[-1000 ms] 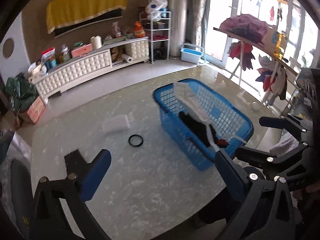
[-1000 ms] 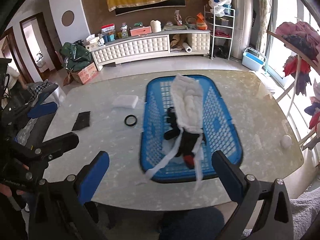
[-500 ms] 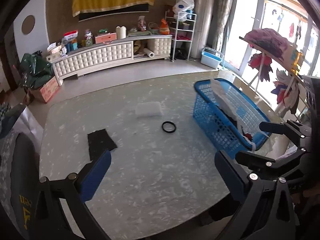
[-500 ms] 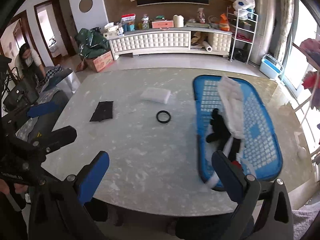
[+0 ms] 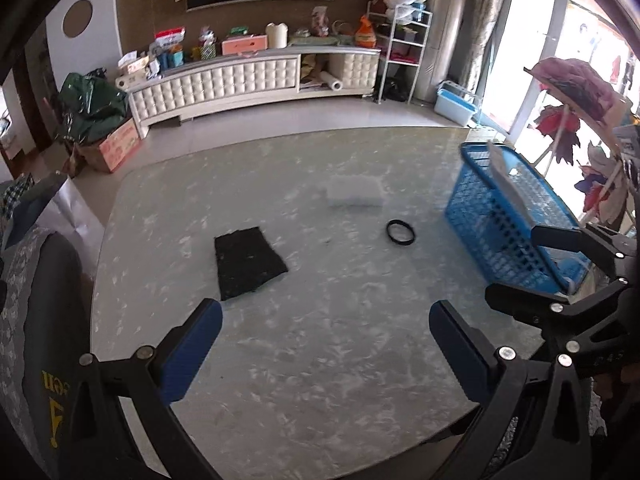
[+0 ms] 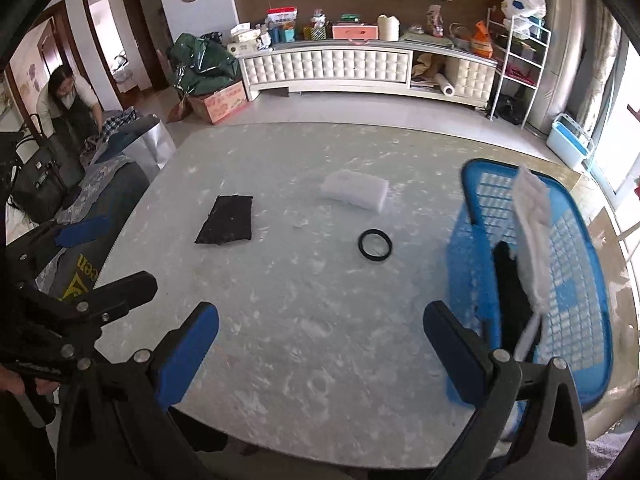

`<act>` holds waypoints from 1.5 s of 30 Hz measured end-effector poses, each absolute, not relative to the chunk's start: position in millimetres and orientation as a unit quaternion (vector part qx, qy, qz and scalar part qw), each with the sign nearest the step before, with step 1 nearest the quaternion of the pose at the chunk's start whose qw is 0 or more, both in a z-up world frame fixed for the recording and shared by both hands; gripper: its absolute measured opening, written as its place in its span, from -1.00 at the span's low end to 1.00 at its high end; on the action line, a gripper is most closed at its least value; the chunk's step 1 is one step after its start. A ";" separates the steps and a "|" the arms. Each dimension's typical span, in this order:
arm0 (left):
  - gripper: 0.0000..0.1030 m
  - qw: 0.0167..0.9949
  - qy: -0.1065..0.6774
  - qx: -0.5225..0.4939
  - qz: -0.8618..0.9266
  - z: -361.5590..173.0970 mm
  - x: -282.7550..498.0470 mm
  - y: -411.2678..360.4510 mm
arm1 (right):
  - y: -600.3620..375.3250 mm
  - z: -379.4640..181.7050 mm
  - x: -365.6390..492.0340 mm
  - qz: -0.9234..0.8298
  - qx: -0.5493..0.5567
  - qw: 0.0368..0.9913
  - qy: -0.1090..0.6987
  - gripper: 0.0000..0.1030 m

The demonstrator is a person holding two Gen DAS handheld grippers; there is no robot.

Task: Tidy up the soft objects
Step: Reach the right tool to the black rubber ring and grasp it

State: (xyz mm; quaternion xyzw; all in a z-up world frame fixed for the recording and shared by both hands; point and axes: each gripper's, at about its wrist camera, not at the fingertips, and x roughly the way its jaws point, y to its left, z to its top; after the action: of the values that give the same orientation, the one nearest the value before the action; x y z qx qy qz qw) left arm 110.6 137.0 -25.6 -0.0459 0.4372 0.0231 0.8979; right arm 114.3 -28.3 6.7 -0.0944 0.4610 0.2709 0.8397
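3 items remain on the table [image 6: 320, 320]: black cloth [image 5: 249, 262], white pad [image 6: 355, 191], ring [image 6: 375, 244]. Cloth lies ahead-left of the left gripper [image 5: 325, 344], long axis running away. Both grippers empty, jaws apart; the right gripper [image 6: 320, 346] sits nearer the basket [image 6: 568, 280].

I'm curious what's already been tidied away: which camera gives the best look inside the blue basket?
The right wrist view: it looks down into the blue basket, showing the white cloth and a dark item. The left wrist view shows mostly its side wall.

Cloth [image 6: 227, 220], ring [image 6: 375, 244], then basket [image 6: 576, 300] rightmost.
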 end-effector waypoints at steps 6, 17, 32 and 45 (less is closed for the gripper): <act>1.00 0.888 0.454 -0.069 0.037 -45.6 127.1 160.6 | -13.3 -9.5 132.8 0.272 -0.093 0.829 0.479 0.99; 1.00 0.871 0.479 -0.097 0.045 -88.7 166.9 190.6 | 3.2 -50.4 175.4 0.250 -0.096 0.807 0.527 0.99; 1.00 0.862 0.498 -0.085 0.034 -135.4 214.4 194.8 | -8.4 -99.0 232.4 0.184 -0.087 0.801 0.562 0.99; 1.00 0.848 0.506 -0.138 0.078 -154.2 209.2 241.1 | -19.7 -115.5 243.9 0.155 -0.087 0.802 0.570 0.62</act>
State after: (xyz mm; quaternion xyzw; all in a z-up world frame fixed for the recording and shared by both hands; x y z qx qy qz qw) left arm 209.2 241.1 -154.2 -0.1382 0.5064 0.0782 0.8475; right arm 243.9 -19.7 -115.5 -0.0873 0.5703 0.1546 0.8020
